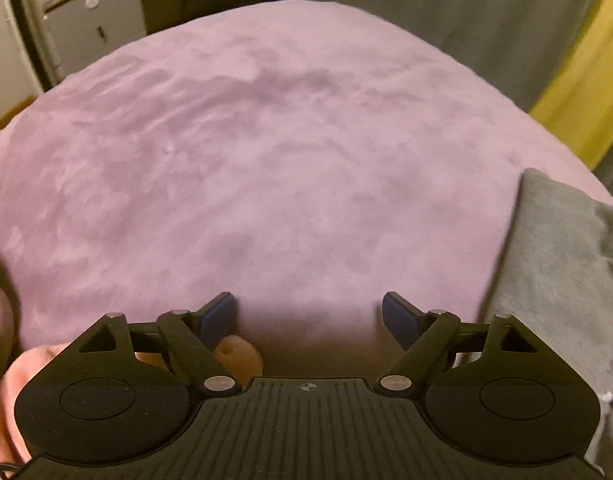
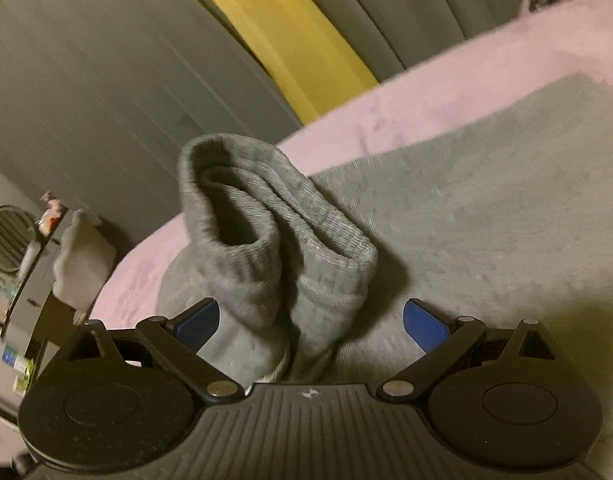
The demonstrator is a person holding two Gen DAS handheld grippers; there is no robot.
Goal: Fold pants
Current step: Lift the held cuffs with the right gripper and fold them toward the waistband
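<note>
Risk at this stage centres on the ribbed cuffs [image 2: 274,236] of the grey pants [image 2: 486,208], which stand bunched and upright between the wide-spread jaws of the right gripper [image 2: 311,320]. Its blue pads [image 2: 198,320] are clear of the cloth on both sides, so nothing there is held; in my judgement the cuffs could slump or unroll out of alignment before any grip is made. The rest of the garment lies flat on the pink bed cover [image 2: 466,64] behind the cuffs. The left gripper [image 1: 309,316] also stands spread and empty, aimed down at bare cover [image 1: 266,160], with only an edge of the pants [image 1: 558,248] showing at the right of its view, well apart from its fingertips. A close from there would likely catch the plush cover rather than the garment. The cover is soft and rumpled, so dragging the pants across it may carry creases into the fold. Both views are blurred, so fine contact cannot be confirmed. A fingertip [image 1: 238,356] of the person shows beneath the left gripper's linkage.
</note>
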